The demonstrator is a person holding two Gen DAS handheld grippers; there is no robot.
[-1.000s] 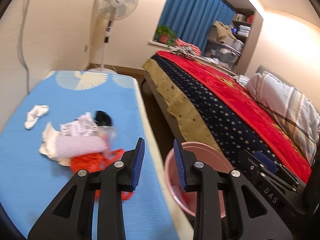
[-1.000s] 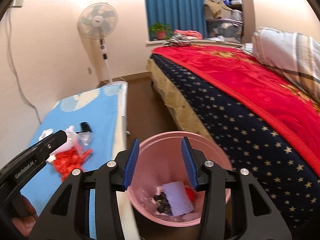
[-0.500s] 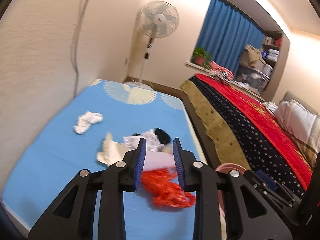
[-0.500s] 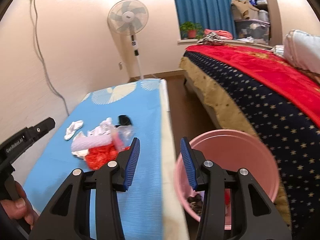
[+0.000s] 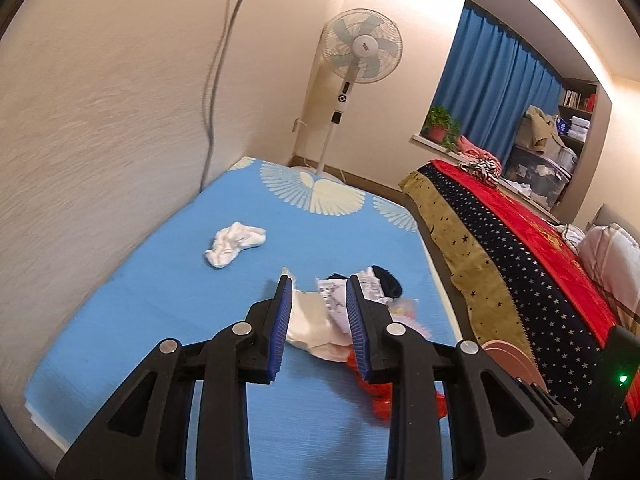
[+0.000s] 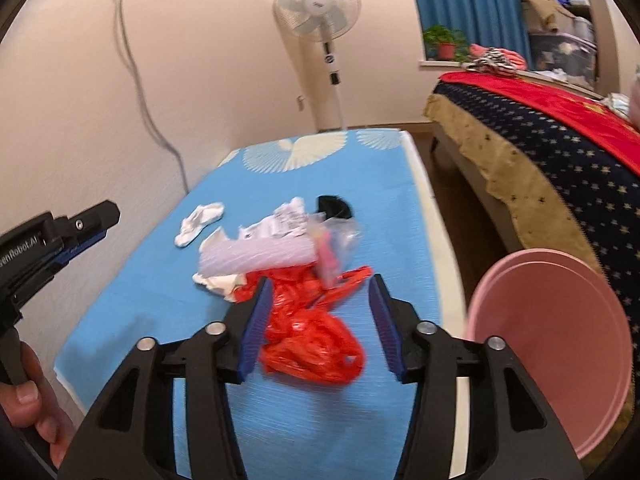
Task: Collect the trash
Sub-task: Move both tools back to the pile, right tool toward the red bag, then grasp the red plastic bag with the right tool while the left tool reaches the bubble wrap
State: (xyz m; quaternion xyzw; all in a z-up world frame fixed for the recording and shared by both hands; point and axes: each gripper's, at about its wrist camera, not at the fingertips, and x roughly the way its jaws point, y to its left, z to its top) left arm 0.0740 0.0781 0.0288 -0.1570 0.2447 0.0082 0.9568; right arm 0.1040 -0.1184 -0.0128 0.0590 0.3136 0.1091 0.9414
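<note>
Trash lies heaped near the right edge of a blue patterned mattress (image 6: 132, 304) set against a cream wall: a crumpled red plastic bag (image 6: 310, 330), a pale lilac ridged sheet (image 6: 256, 258), printed white paper (image 6: 286, 218), clear plastic film (image 6: 340, 236), a cream crumpled wrapper (image 5: 310, 326) and a small black object (image 6: 334, 206). A crumpled white tissue (image 5: 234, 242) sits apart from the heap, nearer the wall.

The right hand-held gripper (image 6: 320, 322) hangs just above the red bag, its blue-padded jaws opening, with the bag showing in the gap between them but not pressed by the pads. The left hand-held gripper (image 5: 318, 328) points down at the cream wrapper and paper from the other side of the heap; its jaws stand narrowly apart and released, clamping nothing. In the right wrist view a person's hand (image 6: 38, 412) grips the left tool's handle at the frame's lower left.

A round pink plastic bin (image 6: 556, 356) stands just beside the mattress, in the gap between it and a bed covered with a red and star-printed navy bedspread (image 5: 516, 256). A white pedestal fan (image 5: 362, 50) stands beyond the mattress, near blue curtains (image 5: 496, 88).
</note>
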